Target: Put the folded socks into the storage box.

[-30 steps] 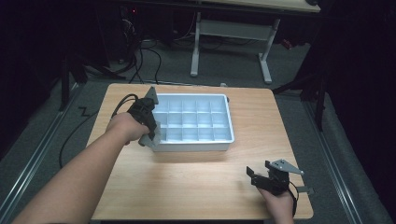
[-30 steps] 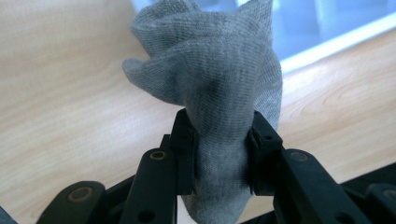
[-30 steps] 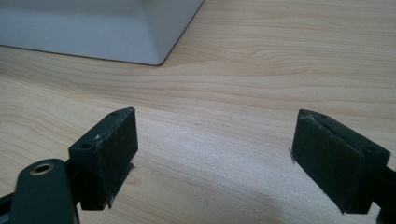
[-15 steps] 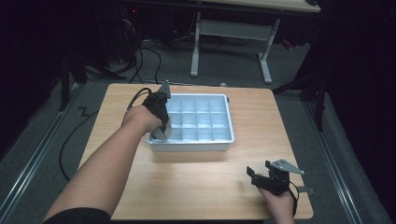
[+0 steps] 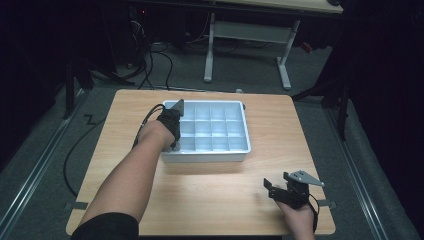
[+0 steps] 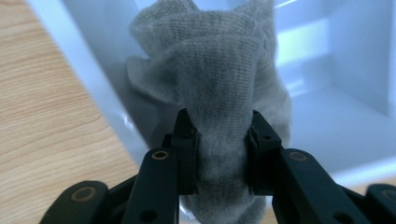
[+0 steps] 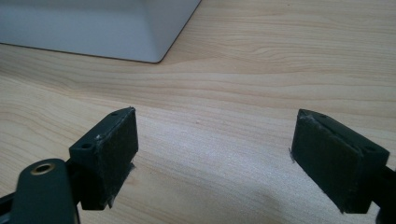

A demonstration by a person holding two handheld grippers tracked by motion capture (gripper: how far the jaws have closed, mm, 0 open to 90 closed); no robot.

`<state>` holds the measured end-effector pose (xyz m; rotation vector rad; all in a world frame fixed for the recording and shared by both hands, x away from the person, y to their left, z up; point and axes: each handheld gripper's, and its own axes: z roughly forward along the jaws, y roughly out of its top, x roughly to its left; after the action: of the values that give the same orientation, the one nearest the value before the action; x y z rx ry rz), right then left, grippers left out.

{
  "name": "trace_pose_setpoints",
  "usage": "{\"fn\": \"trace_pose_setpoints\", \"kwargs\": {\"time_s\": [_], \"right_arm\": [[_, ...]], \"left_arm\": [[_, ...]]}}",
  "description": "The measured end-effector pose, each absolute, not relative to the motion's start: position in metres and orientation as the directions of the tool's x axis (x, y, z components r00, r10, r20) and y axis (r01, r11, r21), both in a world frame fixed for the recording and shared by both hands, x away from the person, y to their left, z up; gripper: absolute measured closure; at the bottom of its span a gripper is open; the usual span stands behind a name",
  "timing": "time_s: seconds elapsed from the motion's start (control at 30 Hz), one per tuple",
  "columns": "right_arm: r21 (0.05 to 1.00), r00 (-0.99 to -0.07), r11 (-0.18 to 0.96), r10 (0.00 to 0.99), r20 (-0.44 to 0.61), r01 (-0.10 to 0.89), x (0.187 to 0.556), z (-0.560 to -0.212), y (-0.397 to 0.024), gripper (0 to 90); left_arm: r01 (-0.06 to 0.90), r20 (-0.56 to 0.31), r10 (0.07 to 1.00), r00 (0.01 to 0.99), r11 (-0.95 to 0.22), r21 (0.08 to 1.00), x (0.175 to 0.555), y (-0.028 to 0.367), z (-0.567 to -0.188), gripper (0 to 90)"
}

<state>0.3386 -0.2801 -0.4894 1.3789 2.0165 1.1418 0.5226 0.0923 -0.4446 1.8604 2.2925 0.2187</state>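
Note:
A white compartment tray [image 5: 235, 156] stands on the wooden table [image 5: 210, 200], a little left of centre. My left gripper [image 5: 174, 142] points down into a compartment at the tray's front left. In the left gripper view its jaws [image 6: 219, 140] are shut on a bunched grey knitted cloth [image 6: 219, 74], which hangs against the tray's white wall [image 6: 74, 65]. My right gripper [image 5: 271, 188] rests low at the table's front right, clear of the tray. In the right gripper view it [image 7: 215, 149] is open, with bare wood between its pads and the tray's corner [image 7: 93, 28] beyond.
The tray's other compartments look empty. Bare wood lies in front of the tray and to its right. A cable [image 5: 145, 120] trails from the left gripper off the table's left side. Table legs [image 5: 207, 50] and cables stand on the dark floor behind.
My left hand has moved right from the tray's left edge and sunk into its front-left compartments with the cloth. The right hand has kept still.

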Motion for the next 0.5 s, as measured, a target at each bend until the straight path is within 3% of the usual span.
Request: {"fn": "trace_pose_setpoints", "kwargs": {"time_s": [0.13,0.27,0.5], "right_arm": [[0.821,-0.409,0.169,0.908,0.085,0.546,0.339,-0.49,-0.279,14.7],[0.82,-0.409,0.168,0.908,0.087,0.547,0.339,-0.49,-0.279,14.7],[0.822,-0.412,0.166,0.907,0.09,0.545,0.34,-0.49,-0.28,14.8]], "left_arm": [[0.969,0.006,0.987,-0.162,0.158,0.188,0.522,0.085,-0.472,71.2],[0.972,0.035,0.988,-0.148,0.139,0.191,0.522,0.082,-0.475,69.5],[0.953,-0.037,0.986,-0.165,0.169,0.252,0.52,0.088,-0.448,57.3]]}}
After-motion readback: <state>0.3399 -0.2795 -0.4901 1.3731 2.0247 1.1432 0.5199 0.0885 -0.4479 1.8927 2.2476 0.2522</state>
